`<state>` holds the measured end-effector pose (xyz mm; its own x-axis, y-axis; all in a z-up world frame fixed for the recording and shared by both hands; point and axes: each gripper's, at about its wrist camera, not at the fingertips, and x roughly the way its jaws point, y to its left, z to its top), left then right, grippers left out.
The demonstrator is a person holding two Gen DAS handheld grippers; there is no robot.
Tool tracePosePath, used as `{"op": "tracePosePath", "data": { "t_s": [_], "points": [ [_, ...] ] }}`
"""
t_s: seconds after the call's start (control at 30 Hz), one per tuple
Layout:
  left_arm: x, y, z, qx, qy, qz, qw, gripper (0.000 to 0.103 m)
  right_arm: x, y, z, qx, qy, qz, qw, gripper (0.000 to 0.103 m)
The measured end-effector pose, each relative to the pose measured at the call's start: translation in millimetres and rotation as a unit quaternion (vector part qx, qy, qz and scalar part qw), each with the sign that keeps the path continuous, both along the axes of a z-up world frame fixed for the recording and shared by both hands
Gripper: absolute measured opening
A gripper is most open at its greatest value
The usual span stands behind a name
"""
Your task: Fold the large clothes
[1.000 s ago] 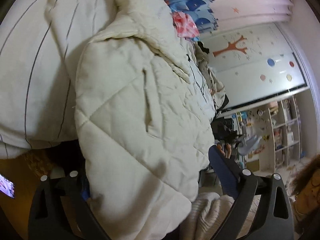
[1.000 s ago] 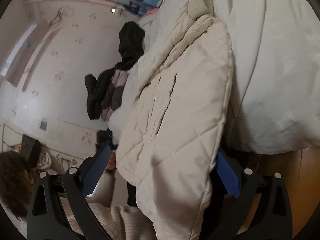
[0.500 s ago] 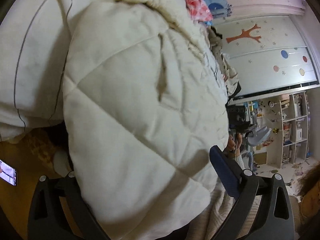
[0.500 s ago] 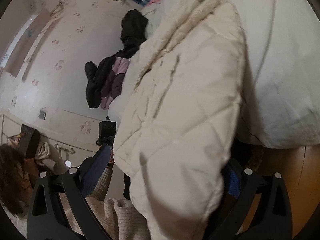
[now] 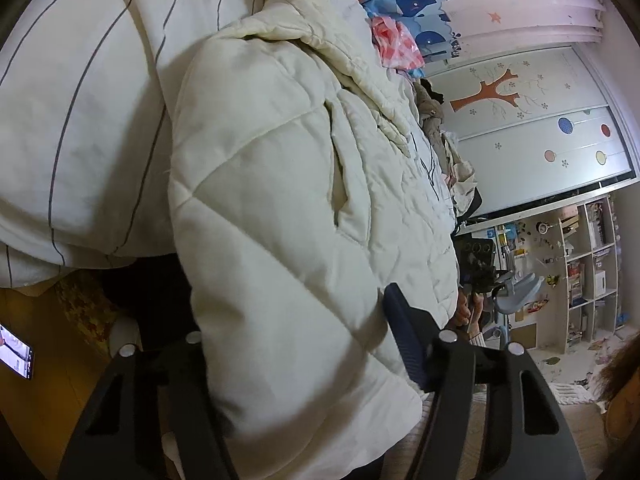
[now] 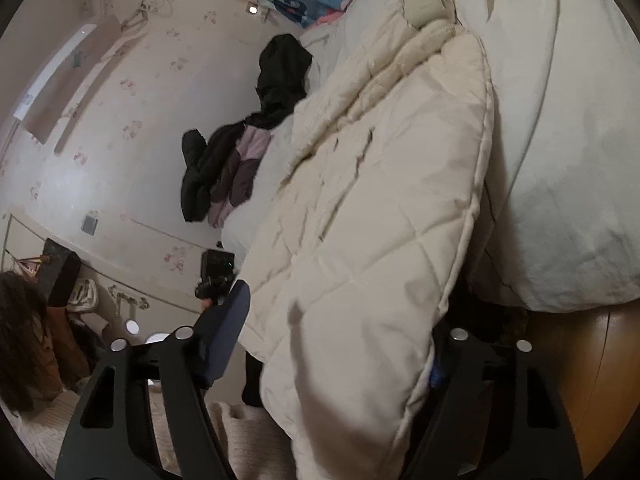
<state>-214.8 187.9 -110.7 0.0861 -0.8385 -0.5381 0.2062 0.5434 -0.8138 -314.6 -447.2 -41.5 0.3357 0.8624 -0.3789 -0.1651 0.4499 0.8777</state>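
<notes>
A large cream quilted jacket [image 5: 288, 208] hangs over the bed edge, its hem between the fingers of both grippers. In the left wrist view my left gripper [image 5: 300, 332] has the hem between its wide-set fingers; one blue-padded finger [image 5: 404, 336] shows, the other is hidden behind the fabric. In the right wrist view the jacket [image 6: 380, 220] runs up the bed and my right gripper [image 6: 340, 328] straddles its lower corner, with one blue pad [image 6: 228, 328] showing. Both sets of jaws stand wide, the thick padding bunched between them.
A white striped duvet [image 5: 80, 120] covers the bed [image 6: 568, 120]. Dark and purple clothes [image 6: 240, 152] lie at the far bed edge. A phone [image 5: 16, 350] lies on the wooden floor. The bed's wooden frame [image 6: 592, 360] is low right. Shelves [image 5: 588, 272] and a wardrobe stand beyond.
The jacket bulged toward both cameras half a second ago and now hangs flatter. Both grippers keep the hem between their fingers and have shifted slightly.
</notes>
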Motion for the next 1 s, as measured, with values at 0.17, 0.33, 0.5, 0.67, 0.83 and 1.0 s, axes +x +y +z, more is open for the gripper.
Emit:
{"op": "tracePosePath", "data": {
  "t_s": [0.17,0.33,0.5,0.67,0.83,1.0],
  "points": [
    [3,-2,-8,0.001,0.022,-0.001,0.9998,0.063,-2,12,-13,-0.007,0.017,0.026,0.999,0.069],
    [2,-6,3,0.022,0.002,0.004,0.9997,0.058,-6,14,2,-0.002,-0.023,0.014,1.0,0.054],
    [-3,-8,22,0.037,-0.029,0.019,0.9987,0.032,-6,8,27,0.019,-0.071,-0.025,0.997,0.031],
    [-25,-15,59,0.007,-0.087,-0.012,0.9961,0.024,-10,13,55,0.031,-0.103,-0.018,0.994,0.026],
    [-40,-12,64,0.02,-0.087,-0.037,0.9953,0.024,-17,7,62,0.008,-0.094,0.017,0.995,0.027],
    [-32,3,16,0.014,-0.009,-0.022,0.9996,0.04,-22,-10,9,-0.006,0.0,0.024,1.0,0.038]
  ]
}}
